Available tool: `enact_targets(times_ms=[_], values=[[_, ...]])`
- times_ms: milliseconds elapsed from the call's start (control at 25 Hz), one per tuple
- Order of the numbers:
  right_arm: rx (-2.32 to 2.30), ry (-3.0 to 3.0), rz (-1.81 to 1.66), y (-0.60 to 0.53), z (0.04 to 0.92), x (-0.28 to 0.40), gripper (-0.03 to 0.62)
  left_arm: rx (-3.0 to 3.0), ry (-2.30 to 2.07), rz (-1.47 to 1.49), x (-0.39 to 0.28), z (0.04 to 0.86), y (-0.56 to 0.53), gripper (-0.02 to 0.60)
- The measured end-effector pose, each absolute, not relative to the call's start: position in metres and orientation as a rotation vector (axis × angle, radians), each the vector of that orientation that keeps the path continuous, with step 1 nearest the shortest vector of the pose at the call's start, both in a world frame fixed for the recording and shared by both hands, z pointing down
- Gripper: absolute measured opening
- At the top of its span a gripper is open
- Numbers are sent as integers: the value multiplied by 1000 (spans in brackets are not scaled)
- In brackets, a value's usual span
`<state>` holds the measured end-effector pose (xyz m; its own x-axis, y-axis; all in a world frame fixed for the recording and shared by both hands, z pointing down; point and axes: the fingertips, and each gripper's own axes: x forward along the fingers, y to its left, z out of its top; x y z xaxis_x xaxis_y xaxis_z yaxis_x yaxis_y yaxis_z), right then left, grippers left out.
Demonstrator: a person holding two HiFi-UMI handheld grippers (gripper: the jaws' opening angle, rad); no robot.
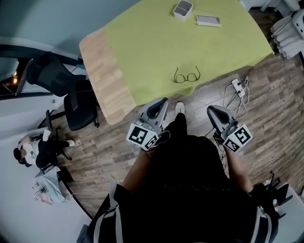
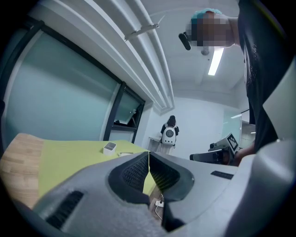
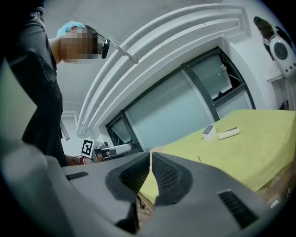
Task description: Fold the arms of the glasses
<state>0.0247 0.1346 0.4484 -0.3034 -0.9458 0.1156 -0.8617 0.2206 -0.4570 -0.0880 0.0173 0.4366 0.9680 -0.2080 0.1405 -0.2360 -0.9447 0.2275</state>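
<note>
Clearly, the work is not yet begun. The glasses (image 1: 186,76) lie on the green cloth (image 1: 156,42) close to the near edge of the table (image 1: 102,80), lenses toward the person and both arms standing out toward the far side, so they look unfolded. The left gripper (image 1: 159,107) and the right gripper (image 1: 216,114) hang low in front of the body, short of the table edge, each with its jaws pressed together on nothing. I think they are held so only as a resting pose. A small box (image 1: 183,8) and a flat white case (image 1: 208,20) stand far away, well apart from the glasses.
</note>
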Motion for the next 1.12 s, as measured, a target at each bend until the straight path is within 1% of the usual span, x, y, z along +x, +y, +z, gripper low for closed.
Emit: enact_targets(times_ms=[320, 480, 880, 1120], values=[[-1755, 2313, -716, 81, 456, 39, 32, 2839, -317, 157, -76, 451, -36, 20], [-1762, 2326, -675, 63, 446, 48, 32, 2813, -321, 149, -70, 453, -52, 20], [-1749, 2462, -653, 46, 459, 82, 32, 2833, -343, 179, -43, 451, -47, 20], [-1588, 2597, -699, 27, 467, 102, 32, 2812, -460, 135, -17, 439, -49, 20]])
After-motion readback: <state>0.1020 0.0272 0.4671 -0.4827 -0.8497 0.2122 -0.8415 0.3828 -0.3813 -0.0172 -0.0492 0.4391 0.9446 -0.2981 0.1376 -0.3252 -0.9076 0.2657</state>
